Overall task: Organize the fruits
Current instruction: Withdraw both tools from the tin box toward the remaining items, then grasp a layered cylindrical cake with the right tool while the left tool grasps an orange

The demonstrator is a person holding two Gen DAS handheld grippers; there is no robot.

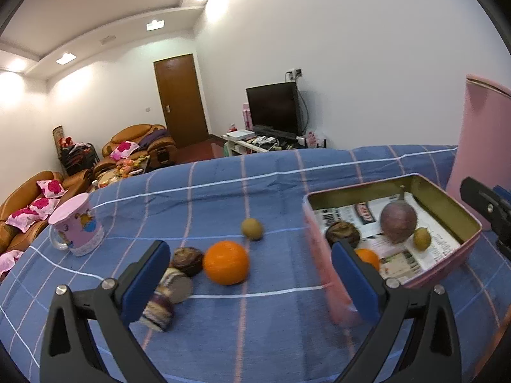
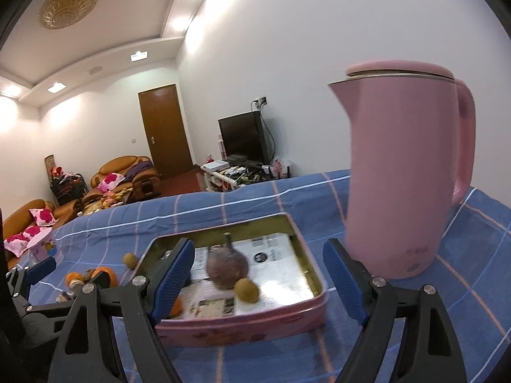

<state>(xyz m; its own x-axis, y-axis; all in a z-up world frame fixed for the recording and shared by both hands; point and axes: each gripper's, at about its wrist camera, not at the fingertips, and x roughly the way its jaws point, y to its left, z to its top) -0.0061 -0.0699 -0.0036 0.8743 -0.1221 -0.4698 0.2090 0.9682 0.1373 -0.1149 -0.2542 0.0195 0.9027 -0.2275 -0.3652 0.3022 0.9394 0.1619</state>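
A: What's the biggest thing on the table?

B: The blue checked tablecloth (image 1: 223,319), soft woven cloth with thin white and pink lines. Next in size, the pink kettle (image 2: 399,175), smooth and tall with a pointed spout, a loop handle and a metal rim under its lid. It stands just behind the tin.

A: And the tin?

B: A shallow pink tin (image 2: 242,328) with rounded corners, dull gold metal inside, lined with printed paper. In it lie a round purple fruit with a stem (image 2: 226,266), a small olive-brown round fruit (image 2: 246,290) touching it, a small orange (image 1: 367,257) and a dark wrinkled fruit (image 1: 342,233).

A: What is outside it?

B: Left of the tin, on the cloth: a glossy orange (image 1: 226,262), a dark wrinkled fruit beside it (image 1: 187,260), a small olive-brown fruit farther back (image 1: 252,229), and some striped purple pieces (image 1: 166,300) too blurred to name. Farther left stands a pink mug with cartoon print (image 1: 76,229).

A: The grippers?

B: The left gripper (image 1: 249,285) is spread wide and holds nothing, its ribbed blue pads either side of the orange in view. The right gripper (image 2: 257,282) is also wide apart and free of load, above the tin's near side.
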